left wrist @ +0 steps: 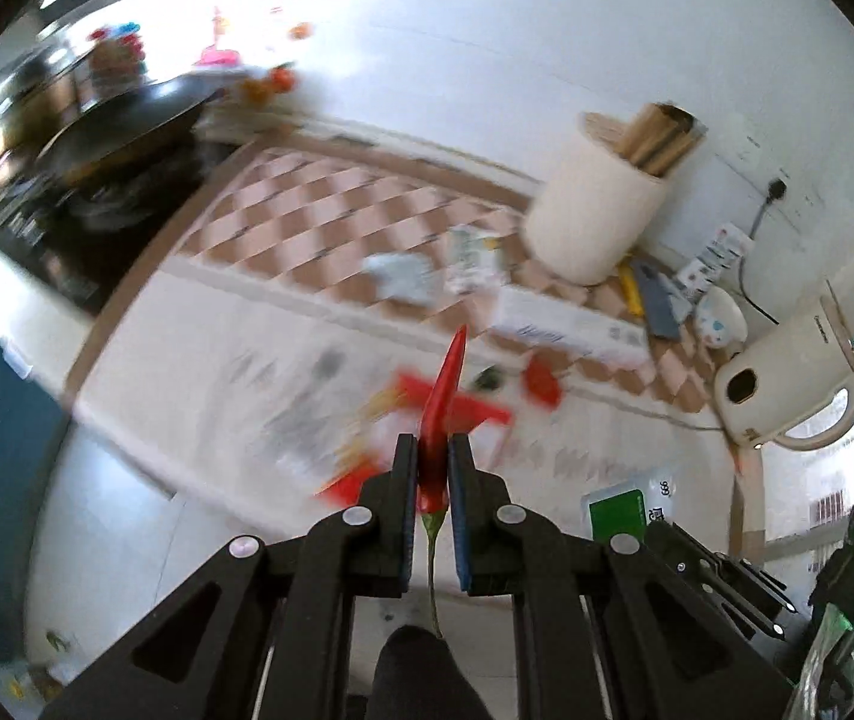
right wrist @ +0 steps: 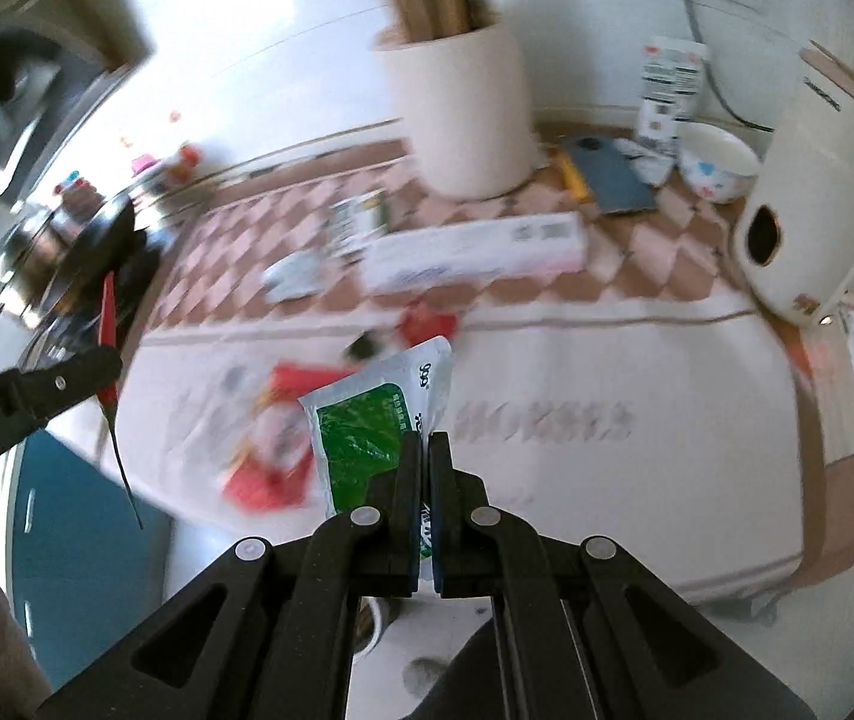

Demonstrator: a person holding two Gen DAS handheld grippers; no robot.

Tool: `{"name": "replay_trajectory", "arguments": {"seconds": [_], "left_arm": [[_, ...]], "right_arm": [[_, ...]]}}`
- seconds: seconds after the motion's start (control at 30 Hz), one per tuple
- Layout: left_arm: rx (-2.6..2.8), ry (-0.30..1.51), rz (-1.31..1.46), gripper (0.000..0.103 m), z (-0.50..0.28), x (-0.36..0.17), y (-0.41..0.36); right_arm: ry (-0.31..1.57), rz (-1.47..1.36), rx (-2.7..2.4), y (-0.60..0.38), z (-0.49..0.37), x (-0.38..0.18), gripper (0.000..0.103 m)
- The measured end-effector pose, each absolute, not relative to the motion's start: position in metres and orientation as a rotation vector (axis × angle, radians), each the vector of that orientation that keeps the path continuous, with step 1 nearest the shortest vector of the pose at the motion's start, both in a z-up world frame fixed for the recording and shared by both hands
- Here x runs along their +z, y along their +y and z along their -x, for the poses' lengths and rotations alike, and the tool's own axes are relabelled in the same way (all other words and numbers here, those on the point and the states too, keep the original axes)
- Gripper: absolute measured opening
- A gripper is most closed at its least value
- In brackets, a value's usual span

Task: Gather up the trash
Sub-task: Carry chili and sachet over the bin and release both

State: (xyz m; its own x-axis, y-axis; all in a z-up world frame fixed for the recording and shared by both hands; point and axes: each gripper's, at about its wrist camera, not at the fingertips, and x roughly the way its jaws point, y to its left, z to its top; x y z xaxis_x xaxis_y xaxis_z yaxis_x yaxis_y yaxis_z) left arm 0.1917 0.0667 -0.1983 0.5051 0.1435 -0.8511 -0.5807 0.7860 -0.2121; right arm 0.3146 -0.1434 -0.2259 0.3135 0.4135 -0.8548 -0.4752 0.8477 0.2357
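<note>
My left gripper point(left wrist: 431, 447) is shut on a red chili pepper point(left wrist: 443, 396), held well above the counter; its tip points away from me and its green stem point(left wrist: 434, 564) hangs back between the fingers. In the right wrist view the same left gripper point(right wrist: 104, 354) and chili point(right wrist: 107, 315) show at the left edge. My right gripper point(right wrist: 425, 441) is shut on a green and white plastic wrapper point(right wrist: 366, 420), lifted off the counter. The wrapper point(left wrist: 628, 501) also appears low right in the left wrist view. Red packaging scraps point(right wrist: 273, 462) lie blurred on the white cloth below.
A white knife block point(right wrist: 463, 102), a long white box point(right wrist: 475, 255), a patterned bowl point(right wrist: 718, 165) and a cream kettle point(right wrist: 811, 222) stand on the checked mat. A black wok point(left wrist: 126, 120) sits on the stove at left. Small crumpled wrappers point(left wrist: 402, 276) lie mid-counter.
</note>
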Motion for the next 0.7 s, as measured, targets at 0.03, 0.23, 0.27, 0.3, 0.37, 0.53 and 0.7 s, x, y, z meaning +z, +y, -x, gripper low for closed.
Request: {"name": "replay_trajectory", "arguments": {"seconds": [0.03, 0.23, 0.27, 0.3, 0.37, 0.53, 0.7], "left_arm": [[0.478, 0.953, 0.530, 0.007, -0.173, -0.203, 0.072], [0.617, 1.056, 0.679, 0.007, -0.056, -0.278, 0.117], [0.650, 1.087, 0.724, 0.007, -0.036, -0.303, 0.127], [0.665, 1.107, 0.752, 0.007, -0.025, -0.320, 0.132], [0.700, 1.151, 0.839, 0.007, 0.003, -0.368, 0.144], [0.756, 1.242, 1.012, 0.007, 0.047, -0.505, 0.167], [0.755, 1.302, 1.180, 0.007, 0.068, -0.652, 0.181]], "right_arm": [[1.115, 0.075, 0.611, -0.135, -0.295, -0.228, 0.002], [1.219, 0.179, 0.740, -0.088, -0.195, -0.284, 0.002], [1.242, 0.205, 0.760, -0.080, -0.181, -0.299, 0.002], [1.274, 0.235, 0.780, -0.070, -0.165, -0.317, 0.002], [1.339, 0.288, 0.812, -0.054, -0.137, -0.354, 0.002], [1.478, 0.411, 0.852, -0.018, -0.078, -0.467, 0.002], [1.549, 0.495, 0.838, 0.014, -0.046, -0.591, 0.002]]}}
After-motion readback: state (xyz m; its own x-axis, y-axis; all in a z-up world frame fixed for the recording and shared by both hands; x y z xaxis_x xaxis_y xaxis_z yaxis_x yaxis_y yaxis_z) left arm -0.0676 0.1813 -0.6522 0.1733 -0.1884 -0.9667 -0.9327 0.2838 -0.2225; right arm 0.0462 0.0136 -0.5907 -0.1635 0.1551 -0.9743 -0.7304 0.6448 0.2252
